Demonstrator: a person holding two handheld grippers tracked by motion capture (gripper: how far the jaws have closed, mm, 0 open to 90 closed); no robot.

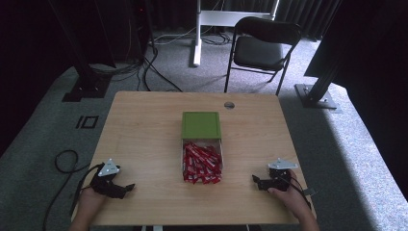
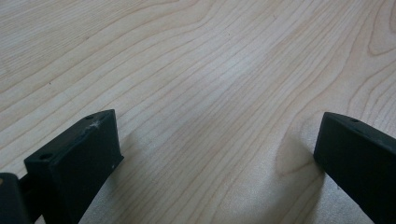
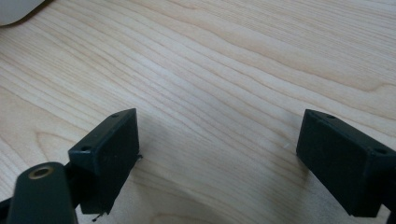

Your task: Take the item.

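both sets of jaws wide, nothing between them, left gripper and right gripper resting on table; clear box of red packets lies between them, well apart, green lid just beyond.

Two black handheld grippers, left gripper, right gripper, grey three-cornered top plates, square screw-holed jaws, trailing black cables

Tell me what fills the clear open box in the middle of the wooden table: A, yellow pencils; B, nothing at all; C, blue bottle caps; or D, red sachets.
D: the clear open box in the high view is heaped with red sachets, just in front of its green square lid, while the left gripper and right gripper rest apart from it on the wooden table.
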